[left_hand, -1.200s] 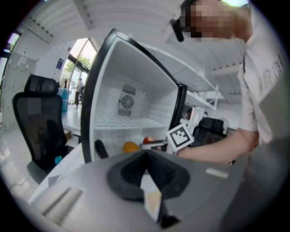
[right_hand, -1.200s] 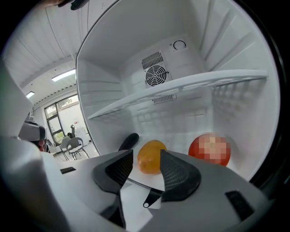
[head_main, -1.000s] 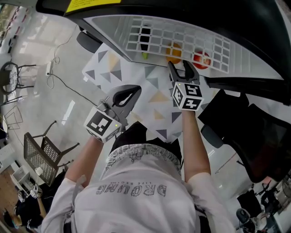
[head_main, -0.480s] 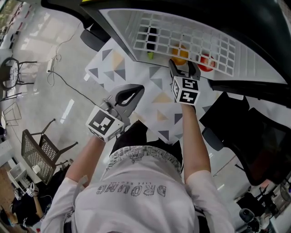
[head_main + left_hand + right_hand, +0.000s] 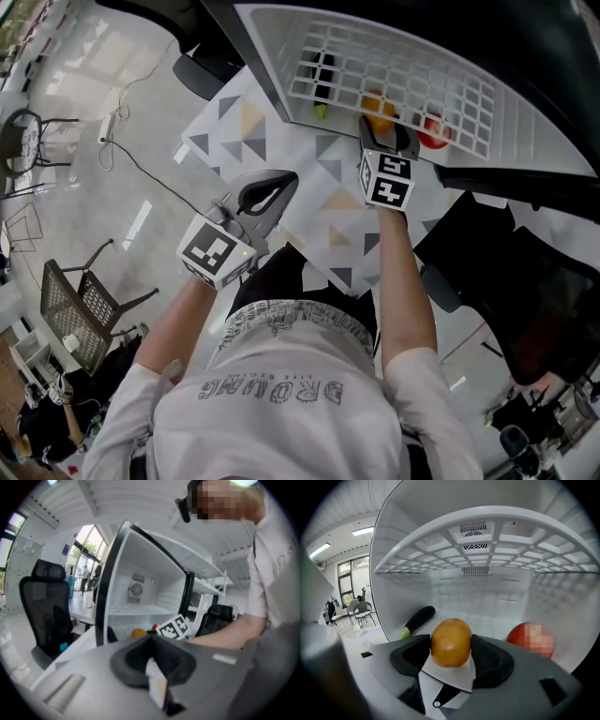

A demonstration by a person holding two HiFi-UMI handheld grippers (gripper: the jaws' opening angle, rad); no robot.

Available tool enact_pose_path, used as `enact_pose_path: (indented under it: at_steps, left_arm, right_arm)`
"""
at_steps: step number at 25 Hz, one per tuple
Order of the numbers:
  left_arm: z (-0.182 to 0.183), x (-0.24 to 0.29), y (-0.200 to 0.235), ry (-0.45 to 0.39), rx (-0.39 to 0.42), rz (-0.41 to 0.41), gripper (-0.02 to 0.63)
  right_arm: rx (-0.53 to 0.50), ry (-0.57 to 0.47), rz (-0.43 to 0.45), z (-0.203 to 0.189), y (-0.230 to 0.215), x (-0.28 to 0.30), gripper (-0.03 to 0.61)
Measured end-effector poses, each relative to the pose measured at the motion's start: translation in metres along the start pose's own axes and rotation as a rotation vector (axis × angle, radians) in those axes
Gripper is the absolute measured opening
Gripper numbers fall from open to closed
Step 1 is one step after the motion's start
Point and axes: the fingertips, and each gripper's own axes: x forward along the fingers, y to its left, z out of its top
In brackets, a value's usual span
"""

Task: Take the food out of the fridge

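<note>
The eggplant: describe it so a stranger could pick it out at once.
Find the open white fridge and look below its wire shelf, on the fridge floor. Of the three foods there, the eggplant lies farthest left, nearest the side wall. It alone is long and dark with a green tip; the orange fruit and red fruit are round.

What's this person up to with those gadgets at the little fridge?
A person is emptying a small white fridge with a hand-held gripper in each hand. The right hand-held gripper is inside the fridge, its jaws closed on a round orange fruit. A dark purple eggplant and a red apple lie on the fridge floor beside it. The left hand-held gripper is shut and empty, outside, above the triangle-patterned table.
</note>
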Motion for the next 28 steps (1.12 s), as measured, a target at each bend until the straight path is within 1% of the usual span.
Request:
enact_pose_path:
  at_steps: [3,9,19,23,28]
  left_arm:
    - [0.0,-0.001,-0.002,-0.004,-0.002,-0.004,0.0]
    - [-0.001,-0.002,-0.009,-0.006,0.001,-0.01,0.0]
    - [0.012,-0.004,-0.021,-0.032,0.021,-0.014,0.0]
    - [0.019,-0.007,-0.026,-0.041,0.027,-0.013,0.0]
    - [0.031,-0.009,-0.031,-0.062,0.038,-0.014,0.0]
  right_arm:
    - [-0.012,-0.002,0.004,0.0,0.002,-0.004,0.272]
    - [-0.001,-0.017,0.033,0.002,0.006,-0.023,0.27]
    - [-0.022,-0.028,0.08,0.005,0.014,-0.064,0.27]
    - [-0.014,-0.033,0.096,0.006,0.019,-0.084,0.272]
    - [-0.025,-0.05,0.11,0.014,0.023,-0.107,0.272]
